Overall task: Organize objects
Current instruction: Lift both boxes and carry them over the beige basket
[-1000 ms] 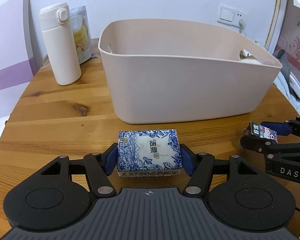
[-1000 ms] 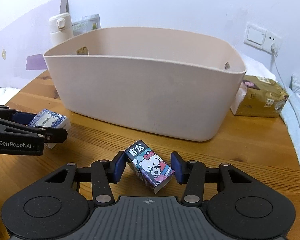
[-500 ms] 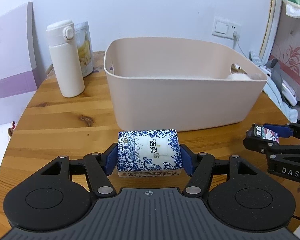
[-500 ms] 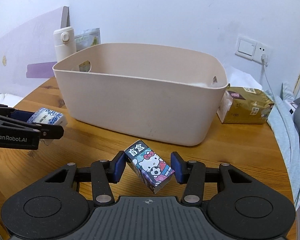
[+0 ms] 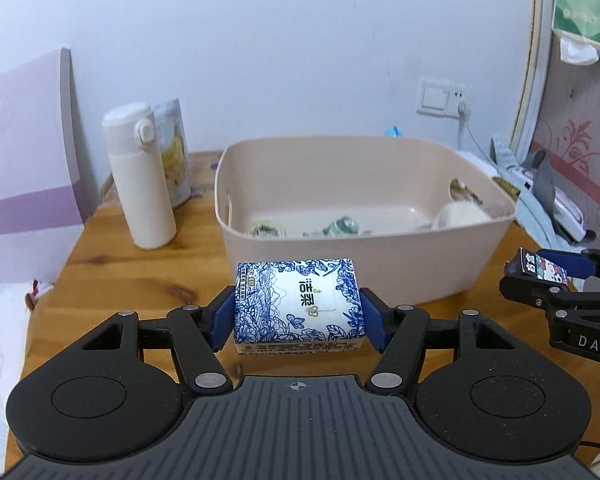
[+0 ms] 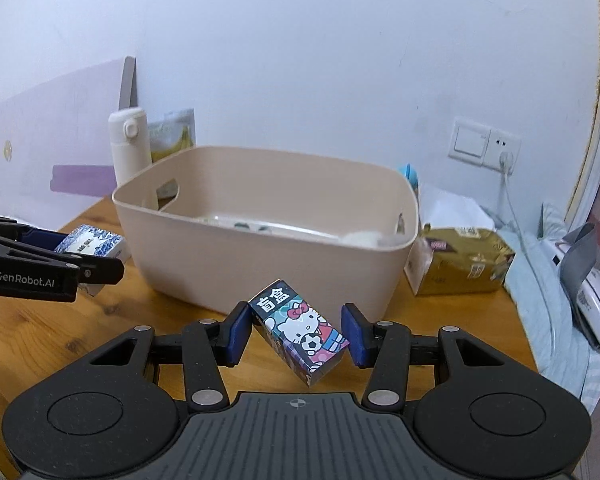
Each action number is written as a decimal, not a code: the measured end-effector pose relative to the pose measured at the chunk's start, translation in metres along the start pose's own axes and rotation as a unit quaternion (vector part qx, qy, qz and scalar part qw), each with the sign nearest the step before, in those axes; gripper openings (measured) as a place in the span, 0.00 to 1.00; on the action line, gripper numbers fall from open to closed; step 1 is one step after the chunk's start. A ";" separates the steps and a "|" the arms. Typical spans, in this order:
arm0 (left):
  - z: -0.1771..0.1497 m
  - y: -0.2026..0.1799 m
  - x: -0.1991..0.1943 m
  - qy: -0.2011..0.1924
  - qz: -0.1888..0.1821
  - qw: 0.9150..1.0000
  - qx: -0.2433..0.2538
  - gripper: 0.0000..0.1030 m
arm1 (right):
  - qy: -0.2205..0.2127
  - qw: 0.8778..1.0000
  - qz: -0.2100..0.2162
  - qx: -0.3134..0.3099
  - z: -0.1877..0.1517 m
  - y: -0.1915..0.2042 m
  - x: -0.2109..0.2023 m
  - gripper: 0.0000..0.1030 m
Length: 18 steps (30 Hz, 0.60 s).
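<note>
The tissue pack (image 5: 299, 305), blue and white, sits squeezed between the 2 blue pads of the left gripper (image 5: 299, 316). It is up off the wooden table (image 5: 112, 272), just in front of the beige bin (image 5: 364, 256). The little cartoon box (image 6: 298, 330) is held by the right gripper (image 6: 298, 330) too, but it lies crooked between the pads — one corner points down and only its ends touch them. It also hangs just in front of the bin.

That crooked box is the worry. It could turn or slip out if the hand shakes, and then it would fall on the table, not in the bin. Both things are lower than the bin's rim, I think, so a push straight ahead could bump the wall and shove the bin. The 2 grippers are near each other, so they could knock together over the bin.

Some things already lie in the bin — a round one, a green and white one and something white and fluffy — but the wall hides most of them and I cannot tell what they are. The white bottle (image 5: 140, 176) hides part of a snack bag (image 5: 176, 148). A gold pack (image 6: 460, 260) sits beside the bin.
</note>
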<state>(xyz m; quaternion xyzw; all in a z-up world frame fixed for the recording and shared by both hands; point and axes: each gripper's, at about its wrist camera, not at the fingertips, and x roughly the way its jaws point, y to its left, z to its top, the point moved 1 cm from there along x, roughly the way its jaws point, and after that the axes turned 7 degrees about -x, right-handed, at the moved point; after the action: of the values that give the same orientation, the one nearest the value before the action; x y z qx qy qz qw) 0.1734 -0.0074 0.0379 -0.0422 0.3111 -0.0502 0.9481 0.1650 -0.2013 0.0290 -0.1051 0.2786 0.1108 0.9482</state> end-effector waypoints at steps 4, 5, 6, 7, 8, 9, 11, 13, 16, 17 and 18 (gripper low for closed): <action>0.005 0.000 -0.001 -0.007 0.000 1.000 -0.001 0.63 | -0.013 1.000 -0.004 0.009 0.003 -0.005 -0.004 0.45; 0.005 0.000 -0.001 -0.007 -0.001 1.000 -0.001 0.63 | -0.016 1.000 -0.004 0.013 0.004 -0.007 -0.005 0.45; 0.006 0.000 0.000 -0.008 -0.001 1.000 -0.001 0.63 | -0.018 1.000 -0.005 0.016 0.005 -0.008 -0.005 0.45; 0.007 0.000 0.000 -0.009 0.000 1.000 -0.001 0.63 | -0.020 1.000 -0.006 0.018 0.005 -0.010 -0.005 0.45; 0.008 0.000 0.001 -0.010 0.000 1.000 -0.001 0.63 | -0.022 1.000 -0.007 0.020 0.006 -0.011 -0.005 0.45; 0.009 0.000 0.001 -0.012 0.000 1.000 -0.001 0.63 | -0.023 0.999 -0.008 0.022 0.007 -0.012 -0.005 0.45; 0.013 0.000 0.001 -0.016 -0.002 1.000 -0.001 0.63 | -0.027 0.999 -0.010 0.024 0.009 -0.014 -0.004 0.45; 0.018 -0.001 0.002 -0.021 -0.003 1.000 0.000 0.63 | -0.031 0.999 -0.011 0.026 0.012 -0.015 -0.004 0.45; 0.026 -0.004 0.004 -0.028 -0.003 1.000 0.009 0.63 | -0.036 0.999 -0.012 0.026 0.017 -0.017 -0.003 0.45; 0.028 -0.004 0.005 -0.030 -0.002 0.999 0.011 0.63 | -0.038 0.999 -0.013 0.025 0.018 -0.017 -0.003 0.45; 0.031 -0.004 0.006 -0.031 -0.002 0.999 0.012 0.63 | -0.040 0.999 -0.015 0.025 0.020 -0.017 -0.002 0.45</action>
<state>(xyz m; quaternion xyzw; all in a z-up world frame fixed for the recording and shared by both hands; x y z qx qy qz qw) 0.1959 -0.0110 0.0595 -0.0330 0.2805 -0.0550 0.9577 0.1782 -0.2128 0.0490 -0.0811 0.2419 0.0942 0.9623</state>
